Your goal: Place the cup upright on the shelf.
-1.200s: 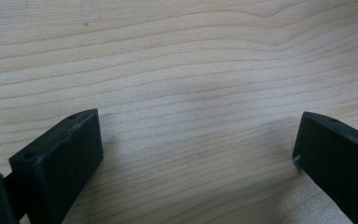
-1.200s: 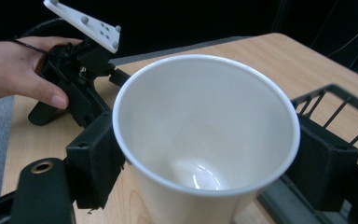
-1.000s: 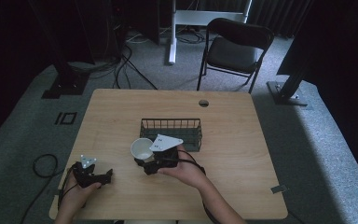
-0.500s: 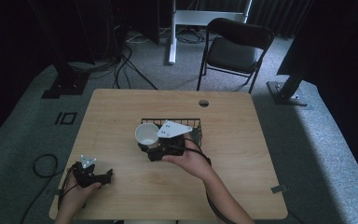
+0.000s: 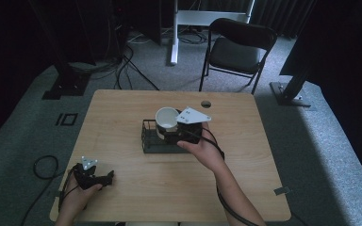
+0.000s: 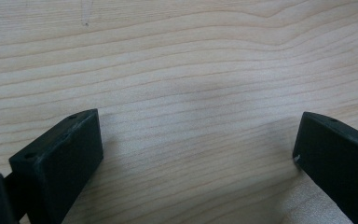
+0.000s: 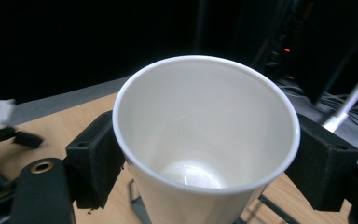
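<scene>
A white paper cup (image 5: 166, 119) (image 7: 205, 135) is held upright in my right gripper (image 5: 172, 134) (image 7: 209, 168), whose black jaws press its two sides. The cup hangs over the right part of a black wire basket (image 5: 153, 139) in the middle of the wooden table (image 5: 122, 113). My left gripper (image 5: 104, 178) (image 6: 196, 163) rests near the table's front left corner, jaws wide apart over bare wood, with nothing between them.
A black folding chair (image 5: 238, 49) stands beyond the far edge of the table. A round cable hole (image 5: 206, 103) sits in the tabletop behind the basket. Cables (image 5: 42, 165) trail on the grey carpet at the left.
My right gripper has carried the cup away from me and to the right, from in front of the basket to above it. The left gripper has stayed put.
</scene>
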Motion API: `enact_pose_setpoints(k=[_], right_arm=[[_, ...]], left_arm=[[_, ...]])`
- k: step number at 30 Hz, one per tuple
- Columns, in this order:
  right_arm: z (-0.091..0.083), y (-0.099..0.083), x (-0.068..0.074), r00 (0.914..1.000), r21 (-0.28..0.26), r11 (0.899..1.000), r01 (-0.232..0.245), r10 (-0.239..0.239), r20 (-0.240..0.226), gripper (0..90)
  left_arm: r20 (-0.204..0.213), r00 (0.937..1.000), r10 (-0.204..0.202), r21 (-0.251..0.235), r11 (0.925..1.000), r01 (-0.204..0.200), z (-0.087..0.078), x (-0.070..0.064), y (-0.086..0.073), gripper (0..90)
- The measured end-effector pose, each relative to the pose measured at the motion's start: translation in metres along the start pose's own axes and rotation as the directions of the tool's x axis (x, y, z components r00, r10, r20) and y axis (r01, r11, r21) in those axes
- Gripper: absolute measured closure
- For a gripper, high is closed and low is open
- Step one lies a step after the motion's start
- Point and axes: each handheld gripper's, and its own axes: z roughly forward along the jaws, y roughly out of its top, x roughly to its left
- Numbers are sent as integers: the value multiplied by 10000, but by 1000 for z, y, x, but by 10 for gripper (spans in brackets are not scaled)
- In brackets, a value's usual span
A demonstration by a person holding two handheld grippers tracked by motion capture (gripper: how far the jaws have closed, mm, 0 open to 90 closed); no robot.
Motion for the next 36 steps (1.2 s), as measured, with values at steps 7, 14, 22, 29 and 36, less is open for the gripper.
enact_pose_setpoints(k=[7, 14, 22, 29, 36], right_arm=[[1, -9, -22, 9952, 311, 9987, -414, 384, 904, 196], [3, -26, -40, 9844, 652, 9963, -563, 445, 1704, 196], [10, -45, -53, 9729, 1012, 9900, -986, 745, 2190, 196], [20, -62, -58, 9693, 1413, 9811, -1321, 980, 2253, 196], [27, -75, -60, 9676, 1657, 9736, -1569, 1179, 2233, 196]], left_arm=[[2, 10000, -3, -6, 10000, 3, 0, 0, 0, 18], [-10, 10000, -5, -15, 10000, 5, 0, 0, 0, 18], [0, 10000, 0, -12, 10000, 0, 0, 0, 0, 18], [-5, 10000, -19, -20, 10000, 19, 0, 0, 0, 18], [-5, 10000, -20, -18, 10000, 20, 0, 0, 0, 18]])
